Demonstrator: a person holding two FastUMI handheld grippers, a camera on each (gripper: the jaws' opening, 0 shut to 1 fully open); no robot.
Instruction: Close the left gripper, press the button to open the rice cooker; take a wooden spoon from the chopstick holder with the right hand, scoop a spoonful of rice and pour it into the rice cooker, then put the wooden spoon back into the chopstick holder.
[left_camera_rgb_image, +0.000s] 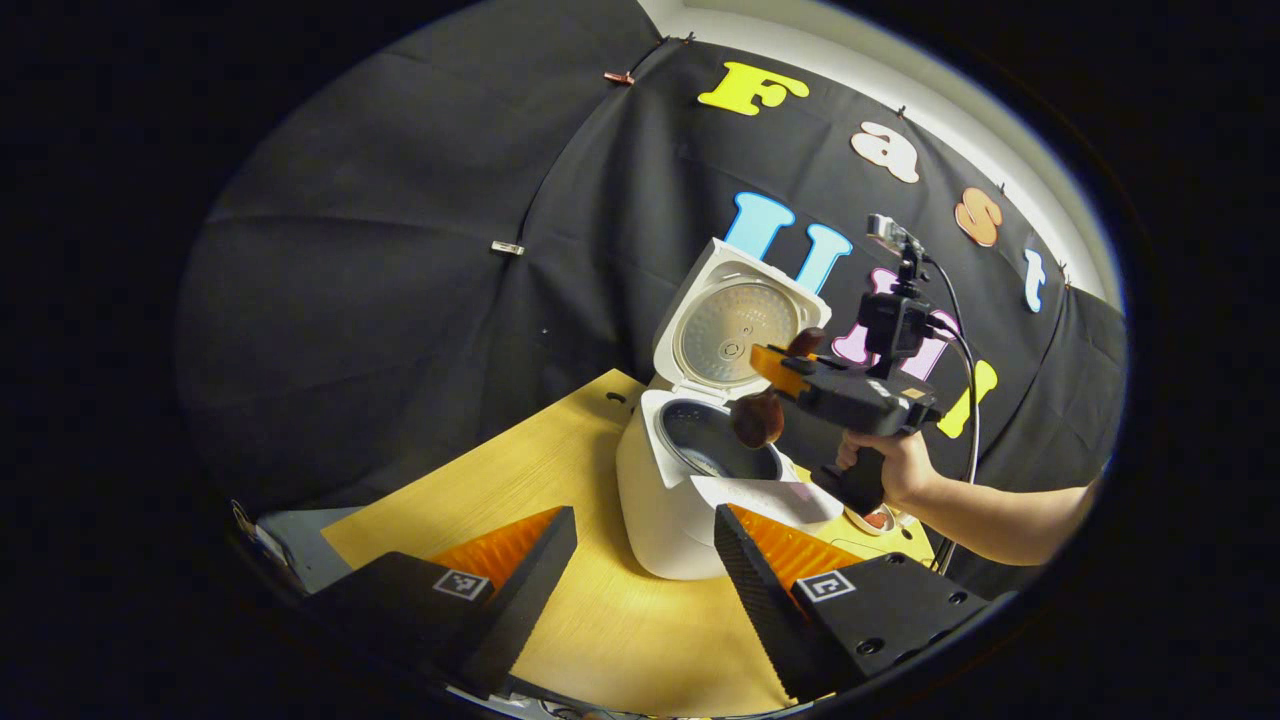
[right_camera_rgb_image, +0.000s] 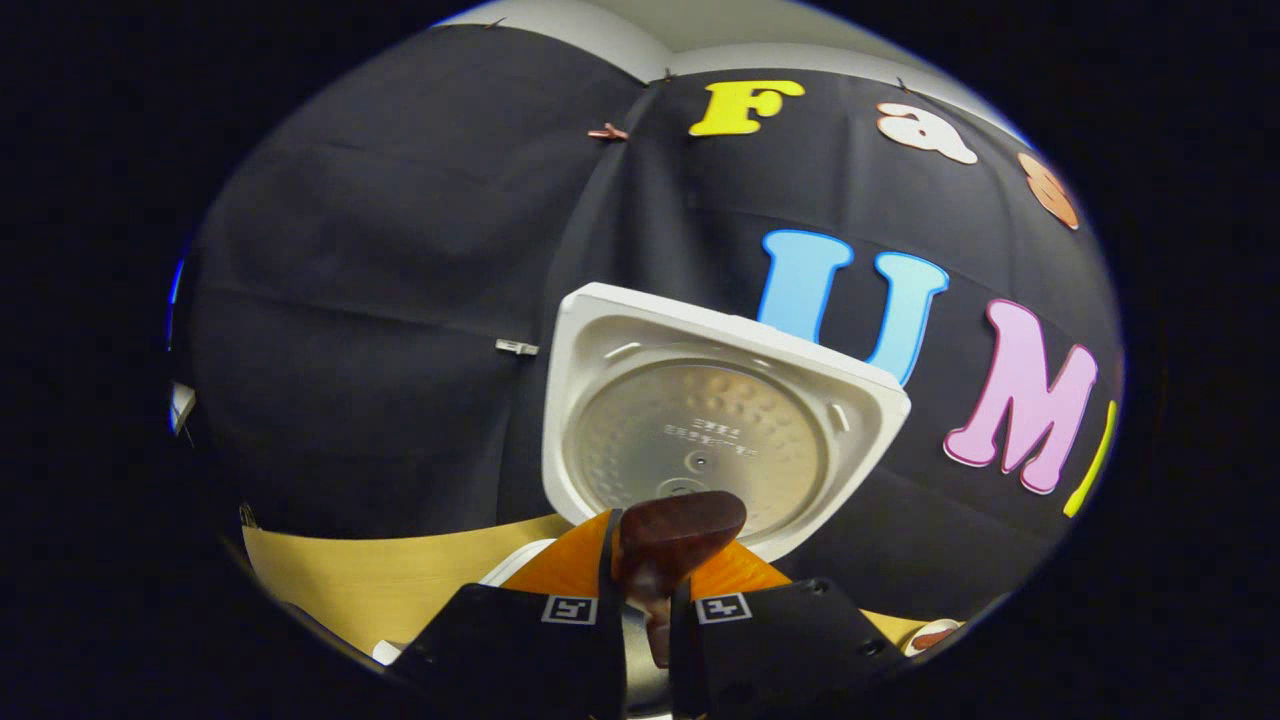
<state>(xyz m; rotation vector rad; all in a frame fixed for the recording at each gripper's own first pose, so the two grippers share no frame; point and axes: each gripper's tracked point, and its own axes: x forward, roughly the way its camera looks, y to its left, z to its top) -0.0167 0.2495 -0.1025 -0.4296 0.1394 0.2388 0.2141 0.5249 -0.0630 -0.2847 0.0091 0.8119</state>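
Demo booth: black cloth wall (left_camera_rgb_image: 400, 250), wooden table (left_camera_rgb_image: 520, 480).

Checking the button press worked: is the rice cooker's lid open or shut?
Open. The lid stands raised behind the rice cooker, its inner plate facing forward, the pot exposed.

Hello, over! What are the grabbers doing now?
Left gripper open, idle. Right gripper shut on wooden spoon, over open rice cooker. Nothing blocking.

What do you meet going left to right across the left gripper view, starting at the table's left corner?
Table → rice cooker → spoon → right tool → hand holding it.
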